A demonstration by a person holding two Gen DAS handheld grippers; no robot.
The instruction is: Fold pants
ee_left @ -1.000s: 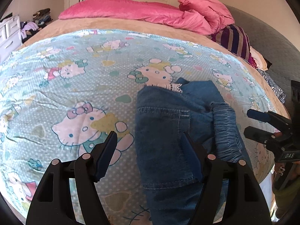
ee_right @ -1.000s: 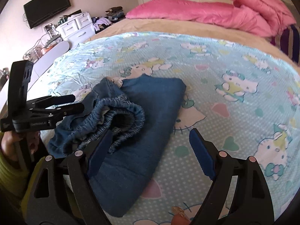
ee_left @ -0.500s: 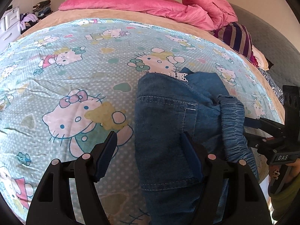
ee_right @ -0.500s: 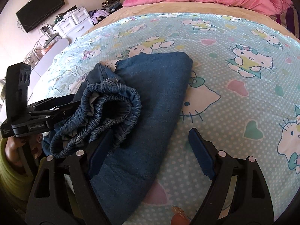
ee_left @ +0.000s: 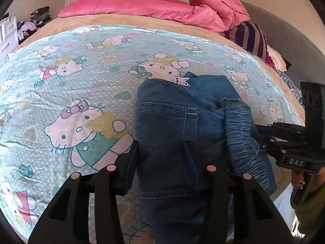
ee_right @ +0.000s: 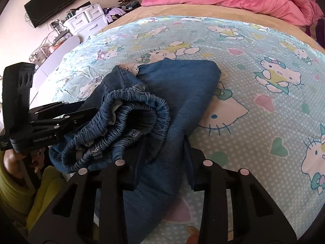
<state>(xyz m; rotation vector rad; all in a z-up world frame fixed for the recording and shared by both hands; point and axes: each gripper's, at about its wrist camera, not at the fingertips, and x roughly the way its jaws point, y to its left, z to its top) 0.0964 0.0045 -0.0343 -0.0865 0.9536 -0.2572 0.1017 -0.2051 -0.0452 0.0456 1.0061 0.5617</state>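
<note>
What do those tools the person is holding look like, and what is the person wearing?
Each hand-held gripper, left and right, is matte black plastic with two blue-padded fingers, pink round dots on the linkages and cut-out slots. White lettering marks their sides. The person wears a yellow-green sleeve.

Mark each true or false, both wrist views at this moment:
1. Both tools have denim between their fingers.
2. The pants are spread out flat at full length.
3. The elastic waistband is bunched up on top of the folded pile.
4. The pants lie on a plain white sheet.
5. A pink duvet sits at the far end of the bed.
1. True. The left tool and right tool have just been closing, each on the pants.
2. False. They are folded into a compact pile.
3. True. The waistband is heaped on top.
4. False. The sheet is light blue with cartoon cats.
5. True. The pink duvet lies there.
</note>
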